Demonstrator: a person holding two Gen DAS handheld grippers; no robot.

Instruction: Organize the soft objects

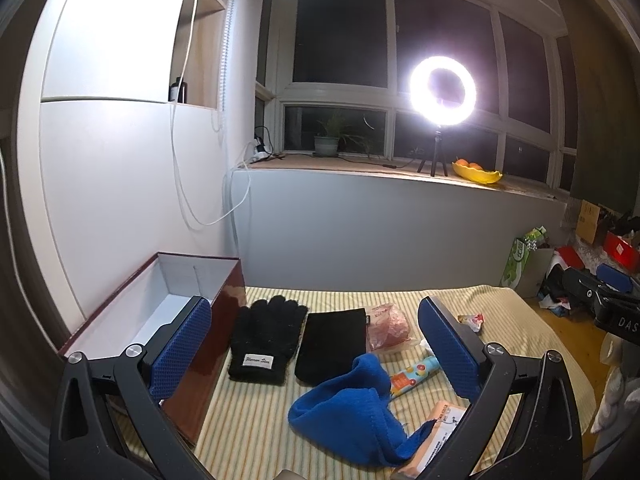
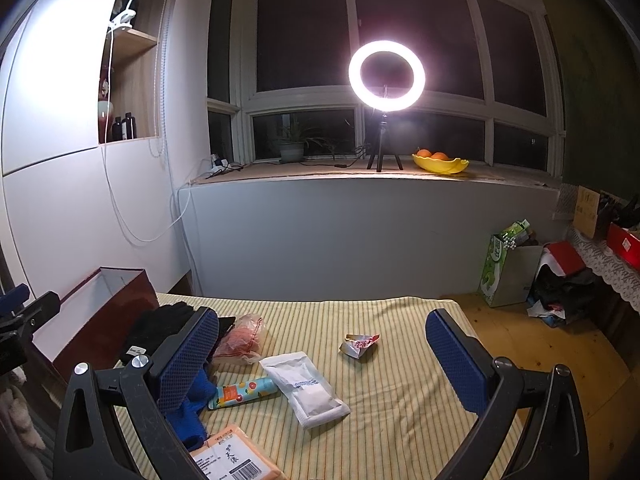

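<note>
Striped cloth (image 1: 256, 432), both claws wide open, empty

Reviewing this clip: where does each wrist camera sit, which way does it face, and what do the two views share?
Left wrist: on the left gripper, jaws open, above the blue knit cloth and black gloves beside the open box, facing the window.
Right wrist: on the right gripper, jaws open, further right, over the white pouch and crumpled wrapper.
Shared: striped cloth, ring light, fruit bowl, box, gloves.
</note>
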